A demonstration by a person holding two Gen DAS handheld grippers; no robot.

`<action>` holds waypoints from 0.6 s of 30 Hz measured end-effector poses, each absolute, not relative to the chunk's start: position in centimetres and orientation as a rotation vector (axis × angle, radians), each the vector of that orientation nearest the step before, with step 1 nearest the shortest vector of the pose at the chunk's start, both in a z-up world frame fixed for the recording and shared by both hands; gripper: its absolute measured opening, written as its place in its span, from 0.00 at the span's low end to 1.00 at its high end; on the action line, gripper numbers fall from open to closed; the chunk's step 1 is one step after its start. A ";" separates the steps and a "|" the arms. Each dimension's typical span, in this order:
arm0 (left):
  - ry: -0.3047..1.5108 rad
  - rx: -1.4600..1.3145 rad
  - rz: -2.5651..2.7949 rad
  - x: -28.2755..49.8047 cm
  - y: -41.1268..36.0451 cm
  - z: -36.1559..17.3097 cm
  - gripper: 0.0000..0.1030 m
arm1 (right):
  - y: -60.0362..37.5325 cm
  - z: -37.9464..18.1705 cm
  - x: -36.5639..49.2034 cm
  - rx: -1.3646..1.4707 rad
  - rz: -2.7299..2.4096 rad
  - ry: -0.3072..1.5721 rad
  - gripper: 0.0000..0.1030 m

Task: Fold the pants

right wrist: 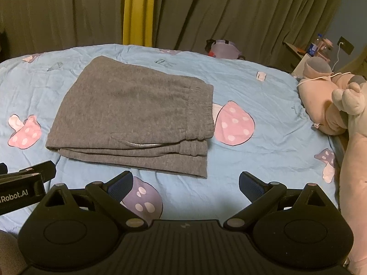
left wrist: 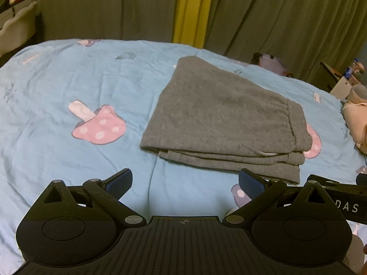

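Observation:
Grey pants lie folded into a compact stack on the blue mushroom-print bedspread, waistband to the right, a white drawstring showing at the front edge. In the right wrist view the same pants sit ahead and to the left. My left gripper is open, hovering above the bedspread just short of the stack's near edge, holding nothing. My right gripper is open too, near the stack's front right corner, with nothing between its fingers. Each gripper shows at the edge of the other's view.
Pink and grey plush toys lie along the bed's right edge. Green and yellow curtains hang behind the bed. A nightstand with bottles stands at the far right. A purple bag sits beyond the far edge of the bed.

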State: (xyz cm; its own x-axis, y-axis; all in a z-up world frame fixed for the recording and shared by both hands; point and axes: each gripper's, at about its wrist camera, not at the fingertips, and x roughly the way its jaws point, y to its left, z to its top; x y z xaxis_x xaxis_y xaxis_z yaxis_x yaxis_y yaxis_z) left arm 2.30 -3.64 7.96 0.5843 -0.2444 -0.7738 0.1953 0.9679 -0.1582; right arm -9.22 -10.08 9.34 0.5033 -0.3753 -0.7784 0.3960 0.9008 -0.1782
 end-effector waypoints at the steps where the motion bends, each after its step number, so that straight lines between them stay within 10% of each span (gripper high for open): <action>1: 0.909 -0.059 -0.257 2.3 -3.6 8.0 1.00 | -10.1 9.3 -9.2 0.025 -0.467 0.934 0.96; 18: 0.905 -0.065 -0.257 2.2 -3.6 8.3 1.00 | -10.1 9.5 -9.3 0.026 -0.464 0.929 0.96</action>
State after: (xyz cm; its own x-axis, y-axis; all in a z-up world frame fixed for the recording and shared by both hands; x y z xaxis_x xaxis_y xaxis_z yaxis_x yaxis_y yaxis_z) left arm 2.20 -3.60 8.28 0.5892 -0.2478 -0.7691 0.1932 0.9674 -0.1637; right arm -9.33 -10.07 9.47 0.5079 -0.3739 -0.7761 0.3962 0.9013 -0.1749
